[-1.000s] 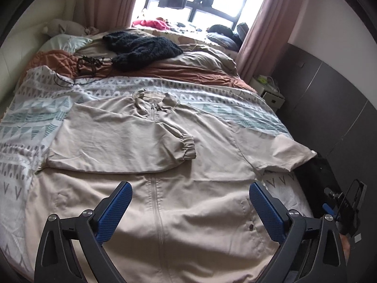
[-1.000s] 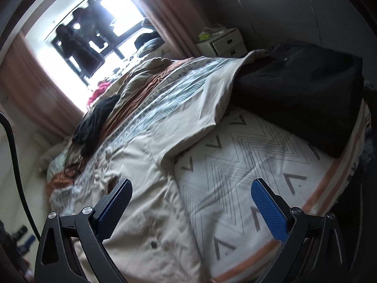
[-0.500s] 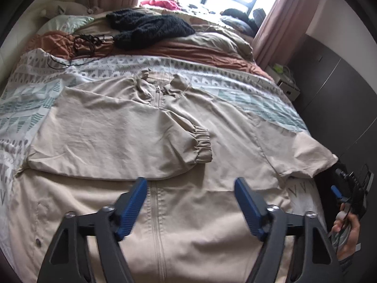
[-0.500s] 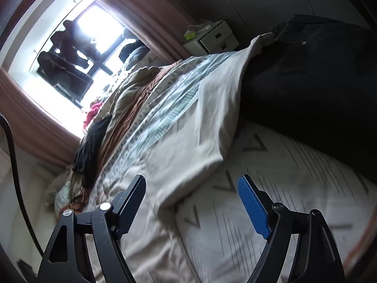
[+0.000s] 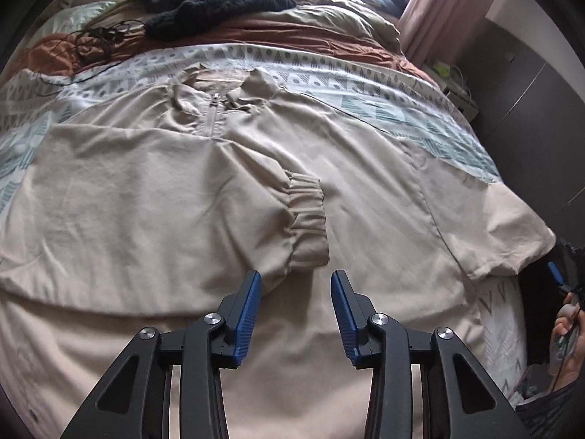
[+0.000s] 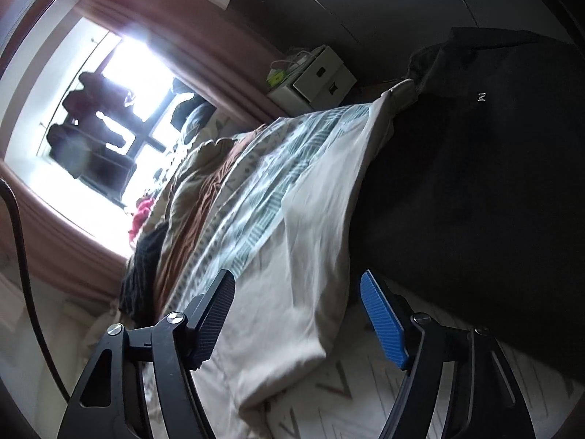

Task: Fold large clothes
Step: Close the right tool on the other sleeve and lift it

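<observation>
a beige zip jacket (image 5: 365,168) lies spread on the bed (image 5: 329,62), its one sleeve folded across the chest, cuff (image 5: 305,216) near the middle. the left tool (image 5: 295,289) hangs just below that cuff, jaws closing, gripping nothing. the right tool (image 6: 296,292) straddles the jacket's other sleeve (image 6: 310,241), jaws closing, pads not yet pressing.

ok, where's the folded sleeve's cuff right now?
In the left wrist view the cuff lies mid-frame on the jacket's chest, right of the zipper, just ahead of the left gripper.
</observation>
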Demonstrator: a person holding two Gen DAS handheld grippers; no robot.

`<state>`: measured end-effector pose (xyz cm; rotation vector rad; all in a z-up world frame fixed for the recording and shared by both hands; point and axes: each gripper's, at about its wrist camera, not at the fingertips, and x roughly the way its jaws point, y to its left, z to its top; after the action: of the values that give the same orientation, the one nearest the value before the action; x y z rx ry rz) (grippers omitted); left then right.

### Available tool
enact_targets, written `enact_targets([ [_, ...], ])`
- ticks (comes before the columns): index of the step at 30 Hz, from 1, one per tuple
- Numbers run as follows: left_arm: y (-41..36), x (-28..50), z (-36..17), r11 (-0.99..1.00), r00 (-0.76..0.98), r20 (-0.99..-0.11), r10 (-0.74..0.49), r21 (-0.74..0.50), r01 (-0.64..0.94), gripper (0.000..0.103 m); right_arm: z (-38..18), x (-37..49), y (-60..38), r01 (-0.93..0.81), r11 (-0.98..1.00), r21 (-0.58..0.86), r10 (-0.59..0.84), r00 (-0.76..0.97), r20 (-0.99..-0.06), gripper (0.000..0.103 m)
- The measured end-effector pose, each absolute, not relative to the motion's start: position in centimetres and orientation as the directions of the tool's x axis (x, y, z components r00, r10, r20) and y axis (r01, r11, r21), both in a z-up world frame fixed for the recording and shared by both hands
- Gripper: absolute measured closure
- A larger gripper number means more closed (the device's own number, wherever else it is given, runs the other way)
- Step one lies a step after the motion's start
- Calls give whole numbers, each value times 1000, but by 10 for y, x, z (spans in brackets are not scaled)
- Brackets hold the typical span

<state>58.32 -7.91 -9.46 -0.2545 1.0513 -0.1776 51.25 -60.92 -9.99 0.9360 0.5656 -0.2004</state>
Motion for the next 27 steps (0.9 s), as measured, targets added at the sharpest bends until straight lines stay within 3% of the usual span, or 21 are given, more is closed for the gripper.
enact_targets([
  [2, -83, 594, -100, 960, 483, -838, -254, -278, 22, 63, -103, 520, -616, 404, 578, 709, 83, 835, -543, 36],
  [4, -85, 605, -107, 963, 479, -844, -242, -268, 15, 76, -106, 525, -621, 407, 574, 711, 84, 834, -545, 53],
  [6, -87, 616, -115, 964, 469, -849, -242, -267, 13, 81, -109, 532, -625, 407, 574, 711, 91, 831, -549, 63],
  [9, -87, 630, -128, 964, 458, -857, -237, -267, -1, 83, -111, 539, -629, 405, 574, 712, 93, 832, -548, 70],
  [11, -86, 641, -142, 959, 431, -868, -247, -281, -16, 83, -112, 541, -631, 402, 573, 714, 95, 833, -545, 80],
  [12, -86, 646, -151, 957, 409, -876, -256, -288, -18, 83, -114, 541, -631, 395, 572, 719, 101, 836, -539, 92],
  [13, -87, 649, -157, 957, 394, -882, -258, -289, -21, 83, -116, 541, -631, 388, 571, 723, 108, 838, -535, 97],
  [21, -92, 650, -153, 958, 402, -875, -268, -287, 16, 82, -100, 541, -619, 306, 590, 747, 140, 872, -468, 100],
  [23, -89, 642, -137, 950, 433, -851, -296, -309, 43, 71, -93, 543, -613, 270, 582, 767, 168, 883, -439, 100],
  [25, -84, 633, -121, 952, 468, -834, -292, -303, 55, 38, -83, 544, -603, 242, 594, 767, 181, 889, -421, 100],
  [27, -75, 623, -107, 952, 503, -813, -291, -299, 68, 24, -72, 546, -592, 214, 608, 765, 192, 895, -403, 100],
])
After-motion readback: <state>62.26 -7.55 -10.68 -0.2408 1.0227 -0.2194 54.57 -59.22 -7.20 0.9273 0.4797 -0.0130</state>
